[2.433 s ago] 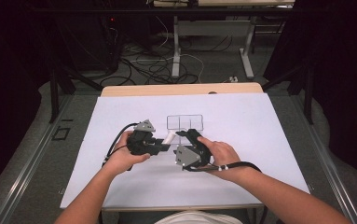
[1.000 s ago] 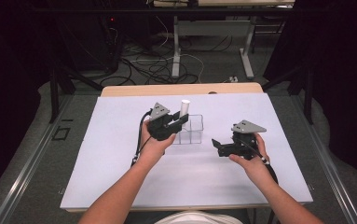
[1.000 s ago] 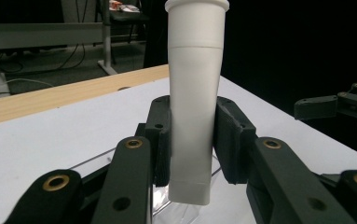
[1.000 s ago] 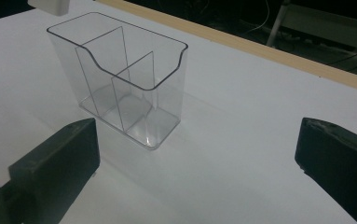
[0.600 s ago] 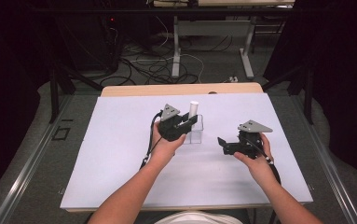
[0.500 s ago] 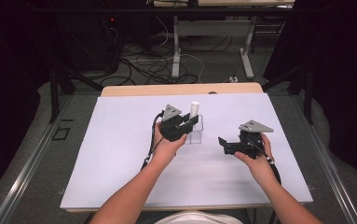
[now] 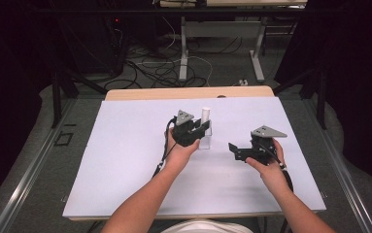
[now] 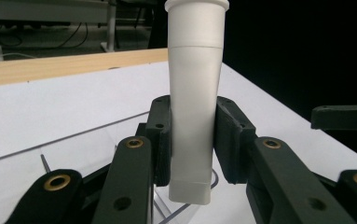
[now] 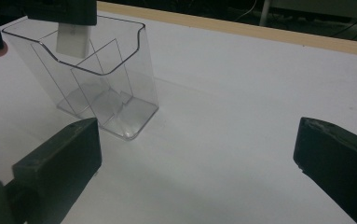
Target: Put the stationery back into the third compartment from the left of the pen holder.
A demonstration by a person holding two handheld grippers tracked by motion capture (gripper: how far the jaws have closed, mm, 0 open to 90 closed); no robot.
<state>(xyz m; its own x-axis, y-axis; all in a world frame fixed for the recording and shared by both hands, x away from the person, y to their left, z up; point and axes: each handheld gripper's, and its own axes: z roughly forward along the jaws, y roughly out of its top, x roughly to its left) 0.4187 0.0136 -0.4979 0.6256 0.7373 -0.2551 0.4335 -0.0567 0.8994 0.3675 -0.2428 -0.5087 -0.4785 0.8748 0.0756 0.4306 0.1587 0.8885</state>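
My left gripper holds the white tube upright between its jaws, just above the clear divided box, near the middle of the table toward its far edge. My right gripper hovers near the right edge, jaws wide apart.

Colour rundown: the tube is plain off-white, no markings. Both grippers, left gripper and right gripper, are matte black with grey top plates and little brass rivets. The divided bin is clear plastic. The table has a pale lavender-white sheet and a light wood edge.
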